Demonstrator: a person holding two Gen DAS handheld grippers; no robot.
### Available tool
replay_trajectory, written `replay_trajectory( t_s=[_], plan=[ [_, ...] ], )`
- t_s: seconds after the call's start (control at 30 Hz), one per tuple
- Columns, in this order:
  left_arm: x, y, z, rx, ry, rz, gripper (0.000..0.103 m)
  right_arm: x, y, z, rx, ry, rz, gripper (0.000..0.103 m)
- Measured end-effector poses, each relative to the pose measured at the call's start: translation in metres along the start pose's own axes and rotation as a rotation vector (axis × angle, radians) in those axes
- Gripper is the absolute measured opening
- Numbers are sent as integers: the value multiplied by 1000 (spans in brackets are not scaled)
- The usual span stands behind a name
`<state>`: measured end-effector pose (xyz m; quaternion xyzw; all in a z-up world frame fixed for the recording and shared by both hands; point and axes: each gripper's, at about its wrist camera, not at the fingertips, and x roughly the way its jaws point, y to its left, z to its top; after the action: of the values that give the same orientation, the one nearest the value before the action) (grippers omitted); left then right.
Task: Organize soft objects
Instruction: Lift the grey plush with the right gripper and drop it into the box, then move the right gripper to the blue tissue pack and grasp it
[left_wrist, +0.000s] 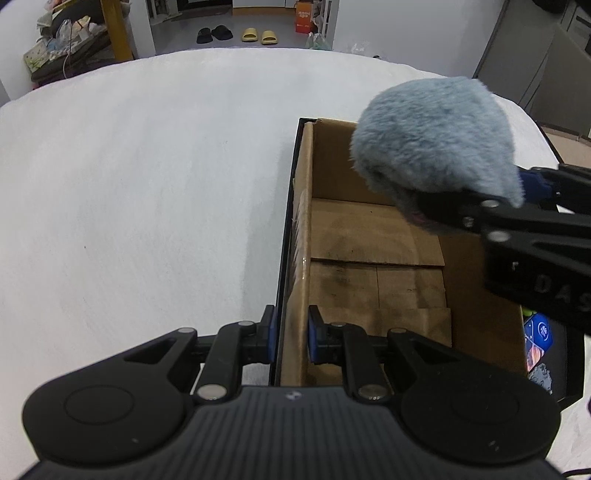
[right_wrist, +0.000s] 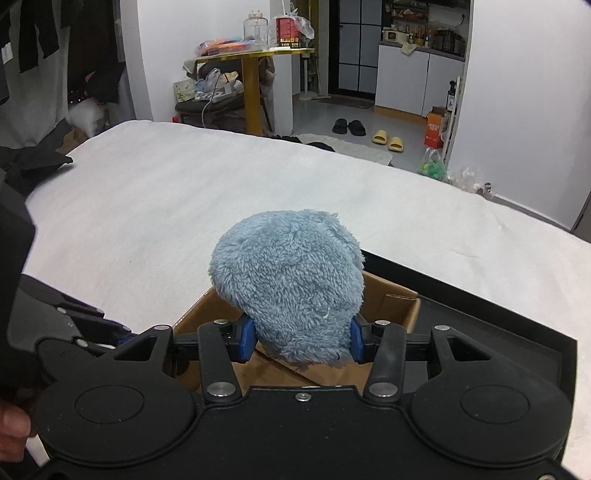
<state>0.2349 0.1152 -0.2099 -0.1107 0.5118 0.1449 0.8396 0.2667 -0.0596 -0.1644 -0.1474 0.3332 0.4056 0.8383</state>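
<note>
On my left feed I have the left gripper (left_wrist: 291, 334) clamped onto the near left wall of the cardboard box (left_wrist: 301, 206), one blue pad outside against the black outer face and the other inside against the brown card, with the jaws nearly together and only the wall between them. The box sits open-topped on the white bed (left_wrist: 147, 166), and its floor of folded flaps is bare as far as I can see.

My right gripper (right_wrist: 302, 341) has hold of a fluffy blue plush toy (right_wrist: 288, 284). The blue pads press into the lower sides of the toy, one on each side, jaws partly open around its soft body, and the bulk of the plush bulges up and forward past the fingertips. From the left camera, the same toy (left_wrist: 436, 144) hangs above the far right part of the open box, clear of the floor and not touching the walls that I can make out, with the right gripper's black linkage coming in from the right edge.

Through the right camera, the box's far corner (right_wrist: 406, 302) shows just beyond the toy, and a flat black surface (right_wrist: 480, 306) lies alongside the box on the right.

Beyond the bed, on the floor, there is a pair of black slippers (right_wrist: 349, 127) and a pair of yellow slippers (right_wrist: 388, 140).
</note>
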Motion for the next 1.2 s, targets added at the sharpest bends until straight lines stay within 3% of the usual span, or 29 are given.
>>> replay_trajectory(
  t_s=[0.2,0.33,0.77,1.2],
  plan=[
    [-2,8,1,-29,5,-7,16,8,5,0,-3,18,20,47],
    [-2,5,4,-34,13,-5,16,18,8,-5,-19,63,49,60],
    [-4,-13,4,5,-7,40,21,-9,-7,-17,11,41,44,59],
    [-5,-26,-3,16,-20,89,44,-37,-42,-39,87,14,-25,60]
  ],
)
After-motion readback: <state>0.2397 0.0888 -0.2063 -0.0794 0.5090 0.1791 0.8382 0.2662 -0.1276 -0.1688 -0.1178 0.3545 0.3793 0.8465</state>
